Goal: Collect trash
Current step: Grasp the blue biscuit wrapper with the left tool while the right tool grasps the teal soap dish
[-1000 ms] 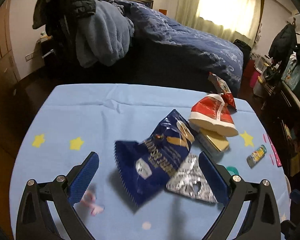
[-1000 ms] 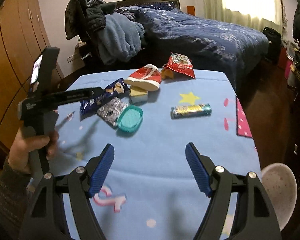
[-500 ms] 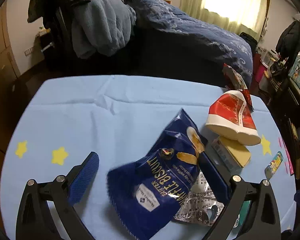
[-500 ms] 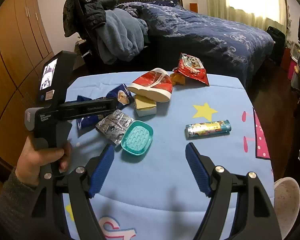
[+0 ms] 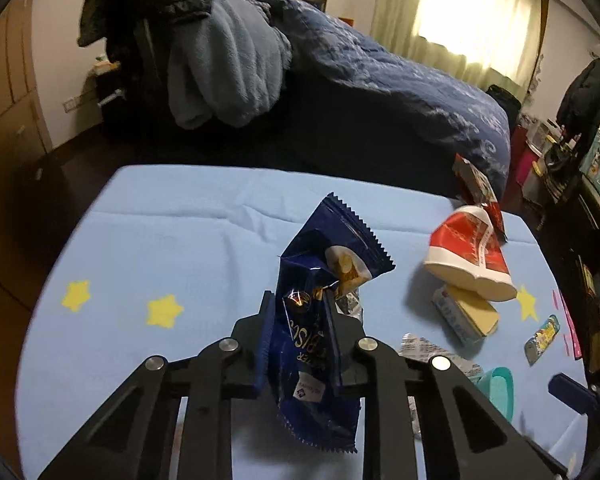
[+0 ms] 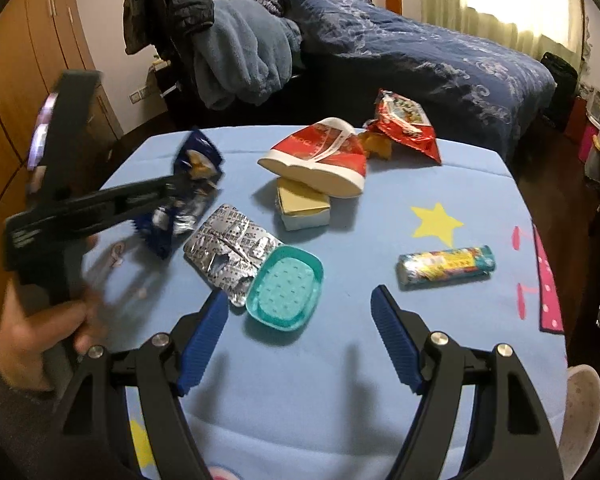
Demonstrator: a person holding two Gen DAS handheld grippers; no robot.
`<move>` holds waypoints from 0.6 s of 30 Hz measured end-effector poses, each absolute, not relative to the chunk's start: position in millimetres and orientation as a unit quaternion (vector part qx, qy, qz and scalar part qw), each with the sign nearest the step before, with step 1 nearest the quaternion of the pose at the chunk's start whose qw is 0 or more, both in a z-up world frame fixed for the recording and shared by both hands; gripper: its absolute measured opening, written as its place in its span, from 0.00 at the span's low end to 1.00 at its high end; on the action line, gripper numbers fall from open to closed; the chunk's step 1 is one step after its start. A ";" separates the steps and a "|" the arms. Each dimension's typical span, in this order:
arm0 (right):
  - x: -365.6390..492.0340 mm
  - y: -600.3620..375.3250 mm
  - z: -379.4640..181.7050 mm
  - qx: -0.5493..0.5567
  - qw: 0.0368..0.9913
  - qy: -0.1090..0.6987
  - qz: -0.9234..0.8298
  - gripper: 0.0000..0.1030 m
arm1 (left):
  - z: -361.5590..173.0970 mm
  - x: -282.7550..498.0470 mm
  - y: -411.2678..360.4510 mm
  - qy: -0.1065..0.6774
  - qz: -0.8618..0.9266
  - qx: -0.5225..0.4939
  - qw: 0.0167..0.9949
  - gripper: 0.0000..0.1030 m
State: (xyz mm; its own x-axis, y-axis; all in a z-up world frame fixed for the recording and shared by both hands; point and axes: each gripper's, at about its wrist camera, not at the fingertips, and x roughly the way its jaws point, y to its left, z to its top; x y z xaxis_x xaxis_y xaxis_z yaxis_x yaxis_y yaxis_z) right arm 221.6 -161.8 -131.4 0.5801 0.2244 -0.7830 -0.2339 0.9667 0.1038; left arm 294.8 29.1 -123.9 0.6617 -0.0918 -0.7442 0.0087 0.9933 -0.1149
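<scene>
The left gripper [image 5: 300,320] has just clamped its jaws on the blue biscuit wrapper [image 5: 320,280], crumpled above the table [image 5: 160,240]. The right gripper [image 6: 300,336] hangs wide open and empty near the teal soap dish [image 6: 286,288].

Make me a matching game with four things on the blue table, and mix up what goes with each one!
Things:
1. biscuit bag
2. soap dish
3. candy tube
4. red slipper

Clues:
A. teal, lying near the right gripper's open jaws
B. resting partly on top of a small box
C. dark blue, pinched in the left gripper
D. lying alone beside the yellow star

Pairs: 1-C, 2-A, 3-D, 4-B
</scene>
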 end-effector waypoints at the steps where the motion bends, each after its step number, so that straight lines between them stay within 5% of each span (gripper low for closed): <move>1: 224.6 -159.7 -133.7 -0.005 0.887 0.442 0.129 0.72 | -122.6 292.7 31.9 0.409 -0.026 -0.051 0.911 0.22; 4: 234.5 -153.9 -141.9 0.000 0.883 0.453 0.127 0.72 | -119.0 285.8 42.0 0.407 -0.022 -0.057 0.911 0.22; 11: 242.4 -149.4 -150.6 0.004 0.876 0.465 0.127 0.47 | -111.5 273.2 52.5 0.402 -0.031 -0.069 0.913 0.22; 18: 227.5 -148.3 -145.5 -0.015 0.884 0.450 0.126 0.46 | -104.1 258.7 51.2 0.394 -0.039 -0.074 0.915 0.22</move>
